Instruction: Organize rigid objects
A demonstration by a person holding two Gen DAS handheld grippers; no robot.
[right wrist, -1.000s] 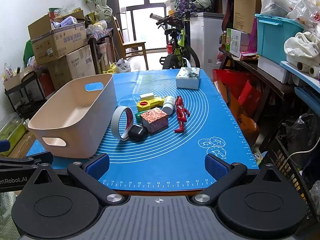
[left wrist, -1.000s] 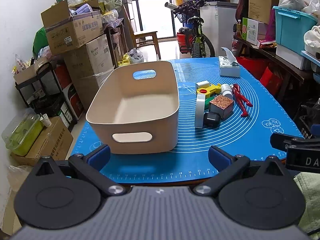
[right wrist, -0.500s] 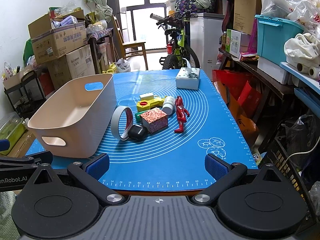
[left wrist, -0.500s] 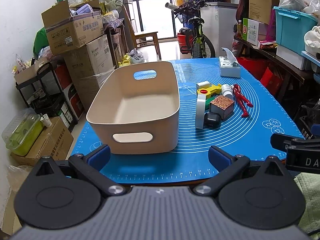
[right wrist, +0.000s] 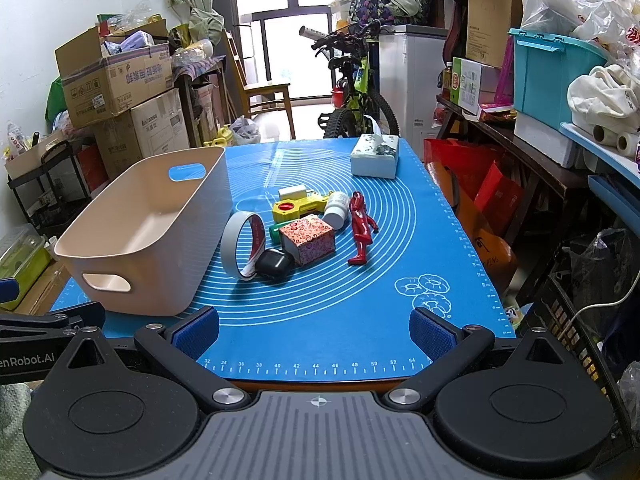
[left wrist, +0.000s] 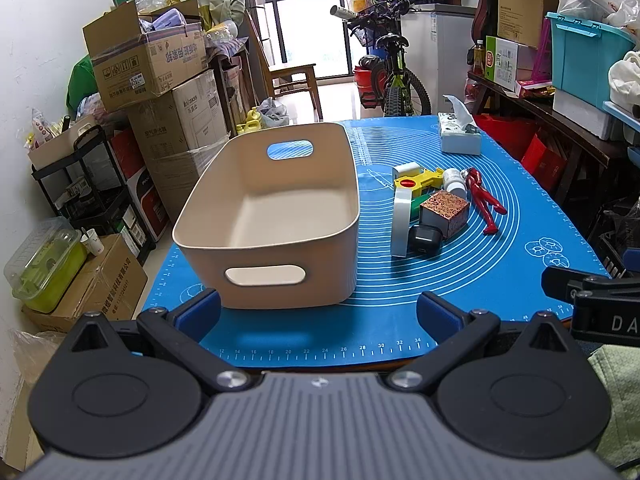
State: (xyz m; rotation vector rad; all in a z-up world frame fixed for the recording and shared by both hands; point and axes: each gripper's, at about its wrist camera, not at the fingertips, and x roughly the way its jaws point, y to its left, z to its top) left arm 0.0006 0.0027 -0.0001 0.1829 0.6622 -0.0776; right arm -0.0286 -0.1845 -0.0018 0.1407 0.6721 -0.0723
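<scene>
An empty beige basket stands on the left of the blue mat. To its right lies a cluster: a grey tape roll, a black case, a patterned red box, a yellow toy, a white bottle and a red figure. My left gripper hangs open at the mat's near edge, in front of the basket. My right gripper is open too, near the front edge, well short of the cluster.
A tissue box sits at the mat's far right. Cardboard boxes and a shelf crowd the left wall. A bicycle and a chair stand behind the table. Storage bins and bags line the right side.
</scene>
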